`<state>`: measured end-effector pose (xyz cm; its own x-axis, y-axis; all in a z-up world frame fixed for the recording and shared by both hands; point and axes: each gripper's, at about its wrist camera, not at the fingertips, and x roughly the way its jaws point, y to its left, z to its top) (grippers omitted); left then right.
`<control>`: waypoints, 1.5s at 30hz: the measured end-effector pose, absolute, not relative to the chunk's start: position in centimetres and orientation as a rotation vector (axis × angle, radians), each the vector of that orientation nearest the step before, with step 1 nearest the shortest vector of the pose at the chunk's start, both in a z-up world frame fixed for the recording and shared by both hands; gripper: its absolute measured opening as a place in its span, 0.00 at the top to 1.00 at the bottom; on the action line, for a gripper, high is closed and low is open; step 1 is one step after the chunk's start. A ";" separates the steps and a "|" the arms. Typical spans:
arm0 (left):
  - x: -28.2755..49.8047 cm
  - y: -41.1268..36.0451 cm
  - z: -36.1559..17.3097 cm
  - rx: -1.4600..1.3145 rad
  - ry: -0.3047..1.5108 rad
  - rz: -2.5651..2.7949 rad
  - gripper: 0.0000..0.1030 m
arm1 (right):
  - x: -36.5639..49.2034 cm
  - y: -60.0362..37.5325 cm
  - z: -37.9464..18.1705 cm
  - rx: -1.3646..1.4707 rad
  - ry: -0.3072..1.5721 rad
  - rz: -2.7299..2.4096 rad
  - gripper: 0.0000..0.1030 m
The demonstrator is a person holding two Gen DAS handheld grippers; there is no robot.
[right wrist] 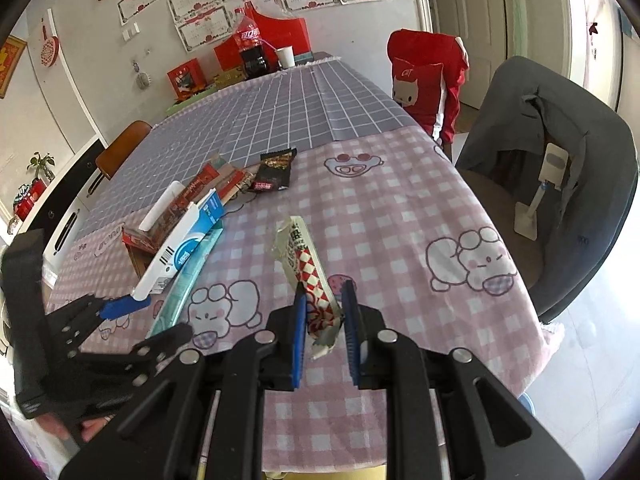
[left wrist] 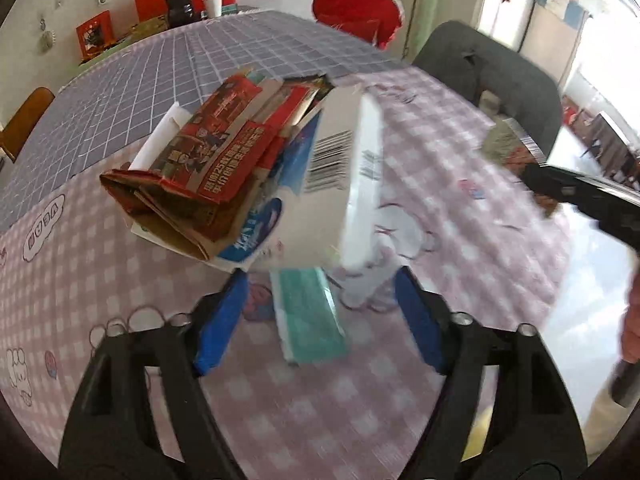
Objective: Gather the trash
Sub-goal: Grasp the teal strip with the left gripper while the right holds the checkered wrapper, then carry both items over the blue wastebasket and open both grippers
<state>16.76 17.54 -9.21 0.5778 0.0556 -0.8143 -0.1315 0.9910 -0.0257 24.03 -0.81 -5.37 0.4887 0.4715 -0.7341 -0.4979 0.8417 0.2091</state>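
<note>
Right gripper (right wrist: 324, 312) lower centre, clamped on crumpled wrapper (right wrist: 308, 268). Left gripper (left wrist: 320, 312) wide, teal box (left wrist: 308, 316) between fingers, on tabletop (left wrist: 100, 280).

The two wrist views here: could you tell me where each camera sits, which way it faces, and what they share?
Left wrist: on the left gripper, looking along its open blue fingers at a pile of flattened boxes on the table; the right gripper shows at the right edge.
Right wrist: on the right gripper, facing down the table, its pads around a checkered wrapper; the left gripper shows at the left.
Shared: the box pile, pink checked cloth, cola bottle.
</note>
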 end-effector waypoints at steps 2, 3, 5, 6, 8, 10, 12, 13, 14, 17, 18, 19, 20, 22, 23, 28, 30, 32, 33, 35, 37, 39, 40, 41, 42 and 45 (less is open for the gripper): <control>17.5 18.1 -9.8 -0.089 0.956 0.144 0.43 | 24.2 -0.9 -5.4 -0.032 0.883 0.585 0.83; 17.9 18.4 -9.8 -0.095 0.953 0.151 0.44 | 24.3 -0.9 -5.5 -0.031 0.884 0.585 0.83; 18.1 18.6 -9.5 -0.096 0.946 0.172 0.72 | 24.5 -0.9 -5.6 -0.030 0.886 0.583 0.83; 18.3 18.8 -9.4 -0.114 0.951 0.172 0.73 | 24.5 -1.0 -5.6 -0.028 0.886 0.579 0.83; 18.4 18.7 -9.2 -0.099 0.956 0.165 0.74 | 24.6 -1.2 -5.6 -0.024 0.884 0.579 0.83; 18.1 17.9 -8.7 -0.091 0.933 0.115 0.75 | 24.5 -1.6 -5.5 -0.014 0.879 0.574 0.83; 18.1 16.7 -8.0 -0.083 0.904 0.078 0.92 | 24.4 -2.0 -5.5 -0.007 0.876 0.568 0.83; 18.0 16.2 -7.8 -0.076 0.899 0.068 0.92 | 24.3 -2.4 -5.4 0.000 0.874 0.562 0.83; 18.2 15.8 -7.5 -0.076 0.893 0.052 0.92 | 24.3 -2.7 -5.4 0.005 0.873 0.557 0.83; 18.6 14.1 -7.3 -0.056 0.891 0.014 0.92 | 24.1 -3.9 -5.3 0.019 0.869 0.540 0.83; 18.9 13.5 -7.3 -0.051 0.893 0.009 0.92 | 24.0 -4.3 -5.3 0.023 0.869 0.534 0.83; 19.0 13.1 -7.5 -0.050 0.897 0.005 0.92 | 23.9 -4.9 -5.3 0.029 0.868 0.526 0.83; 19.1 12.7 -7.5 -0.048 0.898 -0.001 0.92 | 23.8 -5.5 -5.3 0.033 0.866 0.518 0.83; 19.3 11.6 -7.5 -0.052 0.899 -0.028 0.92 | 23.7 -6.5 -5.2 0.039 0.861 0.496 0.83; 19.2 11.3 -7.4 -0.053 0.897 -0.038 0.92 | 23.7 -7.2 -5.2 0.045 0.859 0.483 0.83; 19.6 8.2 -6.3 -0.056 0.879 -0.113 0.92 | 23.6 -10.5 -5.2 0.091 0.850 0.418 0.83; 19.9 6.8 -6.1 -0.034 0.870 -0.128 0.93 | 23.4 -12.3 -5.2 0.114 0.846 0.386 0.83; 20.2 5.5 -5.8 -0.026 0.863 -0.151 0.93 | 23.3 -13.9 -5.3 0.133 0.842 0.354 0.83; 20.5 4.8 -5.6 -0.028 0.861 -0.171 0.93 | 23.1 -14.7 -5.3 0.141 0.840 0.338 0.83; 20.8 3.6 -5.2 -0.021 0.851 -0.203 0.93 | 23.0 -16.2 -5.3 0.158 0.837 0.307 0.83; 20.9 2.0 -4.8 -0.002 0.835 -0.237 0.93 | 22.8 -17.9 -5.3 0.177 0.832 0.278 0.83; 21.0 0.4 -4.3 0.010 0.824 -0.281 0.93 | 22.4 -19.7 -5.4 0.198 0.824 0.246 0.83; 21.0 -0.4 -4.1 0.016 0.821 -0.301 0.93 | 22.1 -20.6 -5.4 0.209 0.821 0.229 0.83; 21.0 -1.3 -3.9 0.024 0.817 -0.319 0.93 | 22.0 -21.2 -5.5 0.216 0.820 0.217 0.83; 21.0 -2.4 -3.8 0.041 0.812 -0.345 0.93 | 21.7 -22.3 -5.5 0.229 0.816 0.192 0.83; 21.1 -5.3 -3.6 0.072 0.810 -0.415 0.93 | 20.9 -25.0 -6.0 0.263 0.813 0.136 0.83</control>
